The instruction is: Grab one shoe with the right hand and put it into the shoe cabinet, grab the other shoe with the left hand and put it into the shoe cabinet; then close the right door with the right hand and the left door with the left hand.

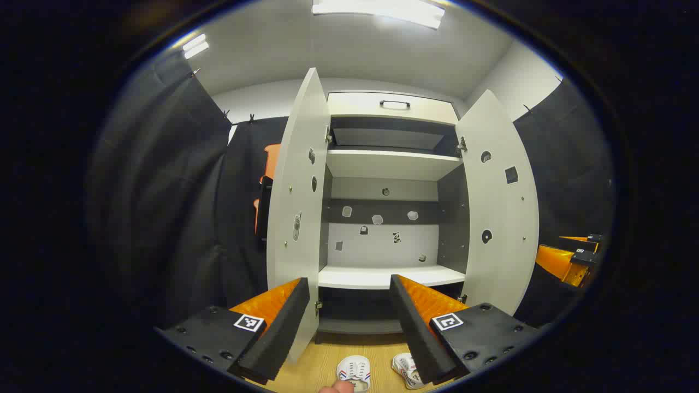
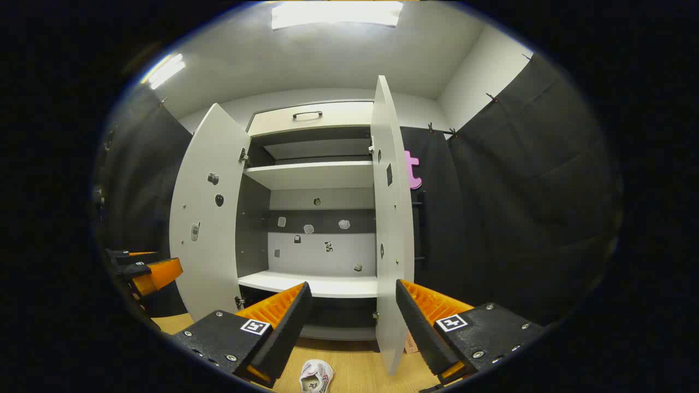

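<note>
Ahead of both tools stands the shoe cabinet (image 1: 390,164), its left door (image 1: 295,207) and right door (image 1: 499,213) swung wide. Below the left tool (image 1: 349,322), whose fingers are spread and empty, two white shoes (image 1: 354,371) sit side by side on the wooden floor (image 1: 322,360). Spread and empty too, the right tool (image 2: 352,322) hovers above one shoe (image 2: 317,376).

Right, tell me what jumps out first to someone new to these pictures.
The tall white shoe cabinet stands dead ahead, both doors swung wide, its shelves bare. On the light wooden floor in front of it lie two small white shoes with red and blue stripes. The left gripper and right gripper are open, holding nothing.
</note>
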Available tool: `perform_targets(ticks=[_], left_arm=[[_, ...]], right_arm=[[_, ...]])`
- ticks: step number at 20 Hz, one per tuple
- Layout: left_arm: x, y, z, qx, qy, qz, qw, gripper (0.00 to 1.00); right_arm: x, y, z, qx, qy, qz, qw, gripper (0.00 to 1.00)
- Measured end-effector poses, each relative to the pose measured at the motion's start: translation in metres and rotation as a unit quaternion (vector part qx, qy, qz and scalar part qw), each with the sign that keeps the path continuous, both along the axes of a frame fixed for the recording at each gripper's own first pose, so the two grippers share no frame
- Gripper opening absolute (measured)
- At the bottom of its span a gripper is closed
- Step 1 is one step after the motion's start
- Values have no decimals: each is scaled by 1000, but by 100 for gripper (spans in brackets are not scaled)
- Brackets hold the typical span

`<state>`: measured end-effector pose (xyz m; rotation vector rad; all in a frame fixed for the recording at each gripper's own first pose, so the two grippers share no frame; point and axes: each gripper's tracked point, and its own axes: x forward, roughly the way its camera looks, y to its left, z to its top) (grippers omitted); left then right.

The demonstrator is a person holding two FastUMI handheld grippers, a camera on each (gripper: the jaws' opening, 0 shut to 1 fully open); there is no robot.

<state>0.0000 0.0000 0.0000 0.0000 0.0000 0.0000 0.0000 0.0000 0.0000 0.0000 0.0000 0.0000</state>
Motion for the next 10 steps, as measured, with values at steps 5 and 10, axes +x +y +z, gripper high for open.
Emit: perform_targets(ticks=[5, 10], left_arm=[[0, 2, 1, 1, 0, 1, 1000, 96], [-1, 3, -1, 0, 1, 1, 1000, 96]], right_arm=[[1, 2, 0, 0, -2, 2, 1000, 94], [1, 6, -2, -4, -1, 5, 1000, 94]])
